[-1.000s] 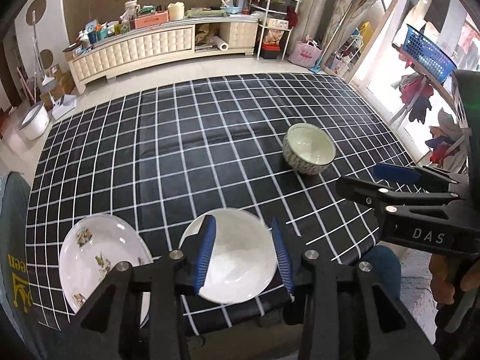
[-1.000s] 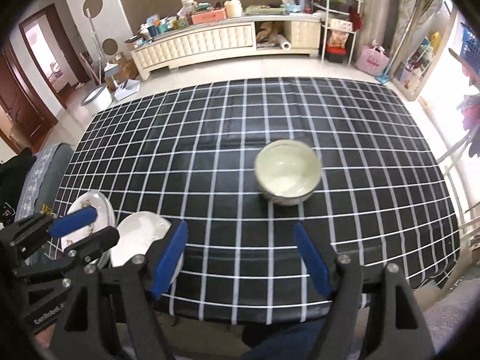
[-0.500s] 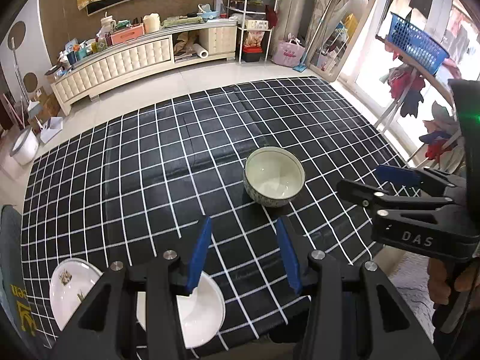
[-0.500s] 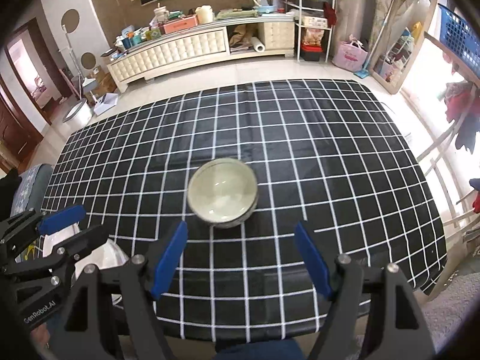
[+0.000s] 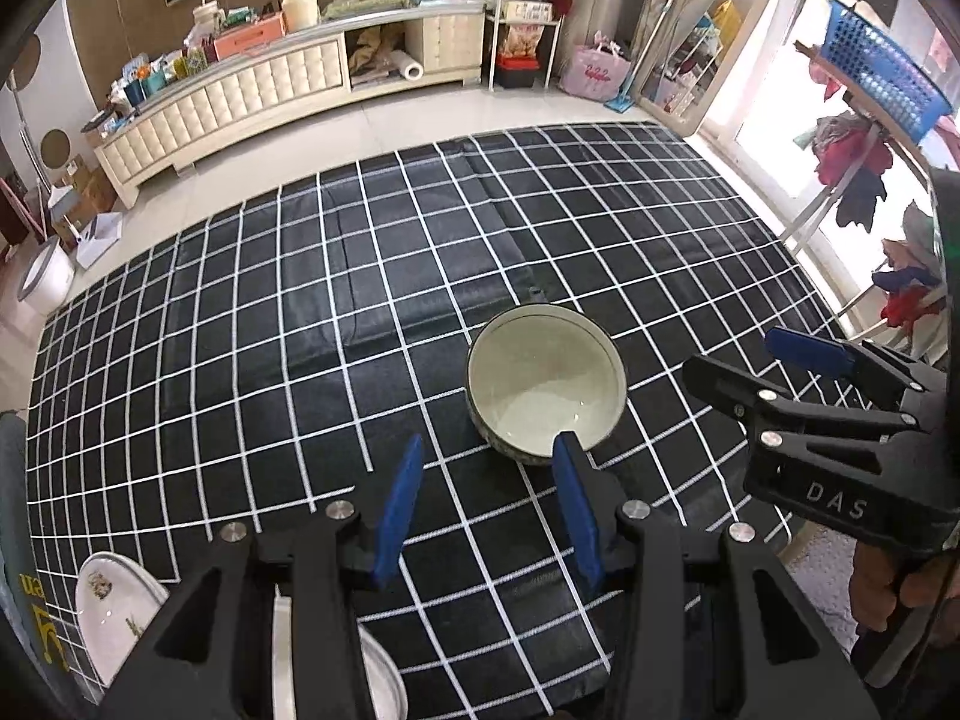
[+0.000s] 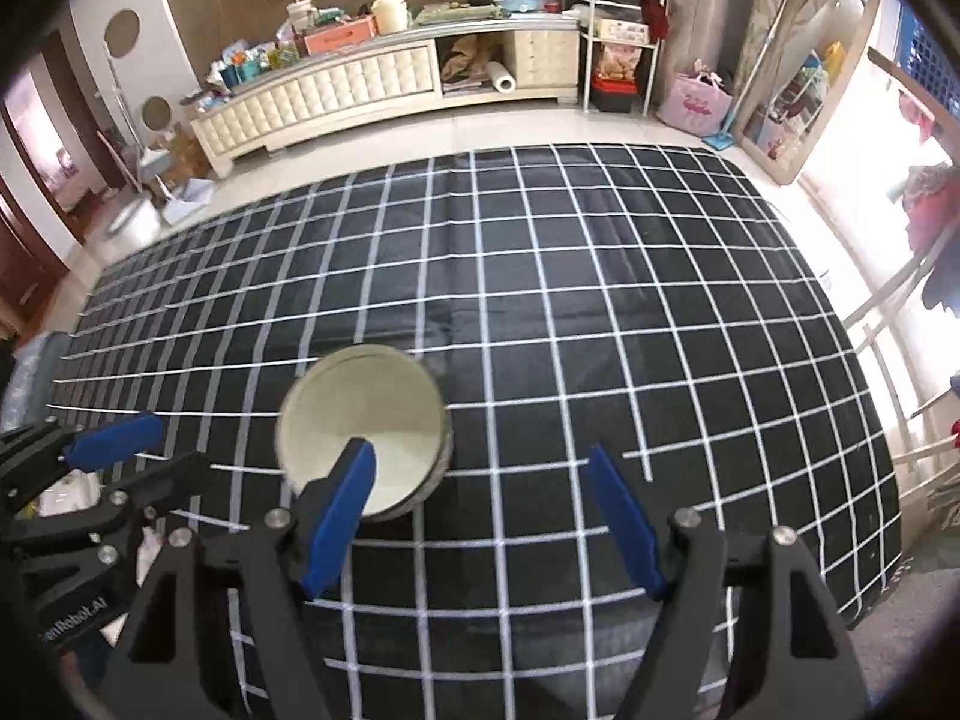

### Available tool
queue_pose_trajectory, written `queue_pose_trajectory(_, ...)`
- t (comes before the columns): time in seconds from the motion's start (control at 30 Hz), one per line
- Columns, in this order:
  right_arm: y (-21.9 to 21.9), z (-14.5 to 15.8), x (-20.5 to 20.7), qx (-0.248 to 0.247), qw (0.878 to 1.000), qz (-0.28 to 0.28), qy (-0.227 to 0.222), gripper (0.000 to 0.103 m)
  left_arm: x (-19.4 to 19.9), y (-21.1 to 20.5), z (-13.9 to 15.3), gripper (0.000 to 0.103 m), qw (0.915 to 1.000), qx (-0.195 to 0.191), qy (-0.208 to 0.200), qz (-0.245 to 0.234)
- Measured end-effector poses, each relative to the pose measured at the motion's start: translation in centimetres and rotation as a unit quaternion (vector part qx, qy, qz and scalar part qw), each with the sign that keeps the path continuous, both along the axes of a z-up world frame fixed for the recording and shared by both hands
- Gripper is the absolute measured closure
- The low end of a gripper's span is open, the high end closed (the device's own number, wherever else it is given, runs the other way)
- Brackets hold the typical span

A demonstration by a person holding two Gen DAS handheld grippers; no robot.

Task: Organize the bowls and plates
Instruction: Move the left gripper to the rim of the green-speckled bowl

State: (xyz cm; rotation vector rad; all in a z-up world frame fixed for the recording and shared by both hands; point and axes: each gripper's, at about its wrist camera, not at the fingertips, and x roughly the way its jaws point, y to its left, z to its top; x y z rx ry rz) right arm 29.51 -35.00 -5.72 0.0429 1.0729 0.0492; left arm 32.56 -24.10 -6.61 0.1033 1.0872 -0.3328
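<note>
Both claws hang open and hold nothing. In the left wrist view the left claw (image 5: 486,501) sits at lower centre, its blue pads moderately apart, the right pad's tip overlapping the near rim of the bowl (image 5: 546,381); contact cannot be told. The right claw (image 5: 774,360) shows at the right edge. In the right wrist view the right claw (image 6: 480,507) spreads wide, its left pad over the bowl (image 6: 360,414). The bench (image 5: 270,330), under a black checked cloth, lies bare across the upper and left parts of the frame. Two plates (image 5: 117,612) sit at the lower left by the near edge. Compared with half a second ago, the bowl stands closer to both claws, and the plates have slid lower in frame.
</note>
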Motion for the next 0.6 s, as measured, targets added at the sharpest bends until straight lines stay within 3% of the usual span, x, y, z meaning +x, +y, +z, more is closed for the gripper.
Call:
queue_pose_trajectory(0.37,0.3,-4.0,2.9,0.046,0.998,0.018,0.045,0.053,4.1,-0.8,-4.9,0.072,0.9983,0.005,0.055,0.018)
queue_pose_trajectory(0.6,0.5,-5.4,3.1,0.06,0.996,0.024,0.062,0.068,5.1,-1.1,-7.4,0.087,0.9969,0.014,0.077,0.014)
